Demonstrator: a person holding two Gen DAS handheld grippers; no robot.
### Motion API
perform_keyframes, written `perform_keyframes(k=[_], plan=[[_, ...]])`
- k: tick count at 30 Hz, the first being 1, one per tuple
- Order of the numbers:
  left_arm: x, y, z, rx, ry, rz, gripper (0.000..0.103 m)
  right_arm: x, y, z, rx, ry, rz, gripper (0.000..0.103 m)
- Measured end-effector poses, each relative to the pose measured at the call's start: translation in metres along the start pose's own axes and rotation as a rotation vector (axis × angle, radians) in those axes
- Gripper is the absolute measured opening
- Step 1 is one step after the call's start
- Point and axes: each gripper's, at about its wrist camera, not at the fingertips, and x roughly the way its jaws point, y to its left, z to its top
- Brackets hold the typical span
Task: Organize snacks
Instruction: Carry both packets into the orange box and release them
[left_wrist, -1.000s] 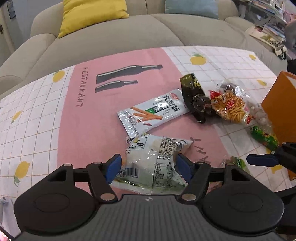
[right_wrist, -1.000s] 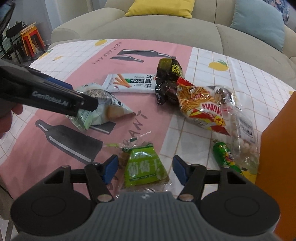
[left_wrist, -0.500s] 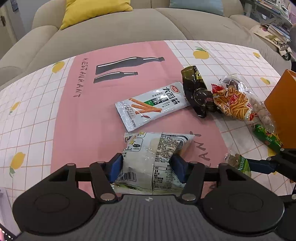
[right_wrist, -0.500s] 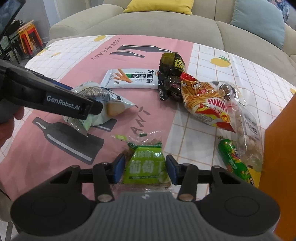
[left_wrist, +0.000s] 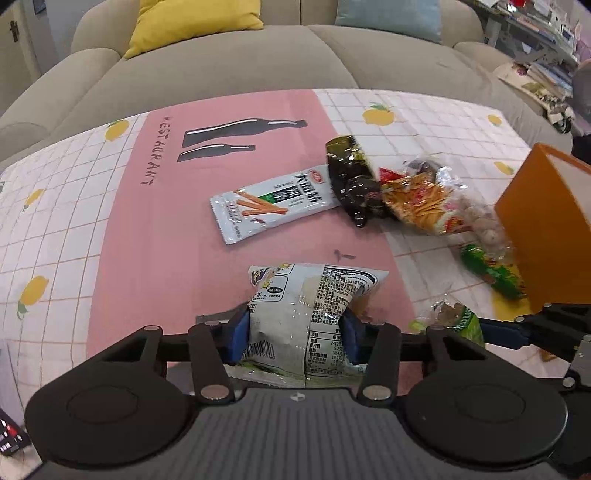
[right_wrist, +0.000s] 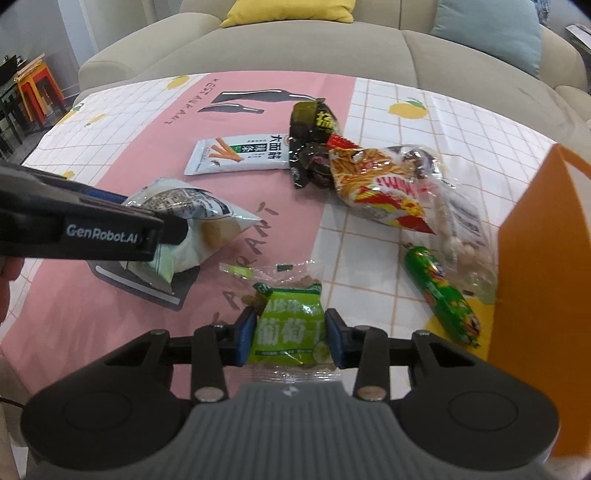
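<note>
My left gripper (left_wrist: 293, 334) is shut on a white snack bag (left_wrist: 310, 306), lifted a little off the tablecloth; the bag also shows in the right wrist view (right_wrist: 192, 229). My right gripper (right_wrist: 290, 338) is shut on a small green snack packet (right_wrist: 290, 325), seen beside the left gripper too (left_wrist: 458, 321). A white breadstick packet (left_wrist: 273, 201), a dark packet (left_wrist: 351, 177), an orange chip bag (left_wrist: 421, 201), a clear bag of round snacks (right_wrist: 461, 229) and a green packet (right_wrist: 439, 295) lie on the table.
An orange box (right_wrist: 543, 258) stands at the right, close to the green packet. A pink and white checked tablecloth (left_wrist: 129, 221) covers the table. A beige sofa (left_wrist: 240, 62) with yellow and blue cushions is behind. Red stools (right_wrist: 33, 88) stand far left.
Both grippers closed from open onto their packets. The left one has raised the white bag slightly, and the right one has tightened on the green packet.
</note>
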Motion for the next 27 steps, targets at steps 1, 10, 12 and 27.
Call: perform_keyframes(k=[1,10,12,27], plan=[[-0.004,-0.002,-0.001,-0.011,-0.006,-0.006,0.055,-0.004,-0.001,0.000,0.000,-0.003,-0.006,0.038],[-0.051,-0.024,-0.001,-0.023,-0.072,-0.079,0.055,-0.057,-0.015,-0.003,0.011,-0.076,-0.001,0.038],[-0.061,-0.028,0.000,-0.031,-0.083,-0.099,0.055,-0.071,-0.018,-0.003,0.019,-0.096,0.006,0.038],[-0.113,-0.098,0.017,0.089,-0.162,-0.253,0.055,-0.167,-0.085,-0.008,0.148,-0.200,-0.001,0.038]])
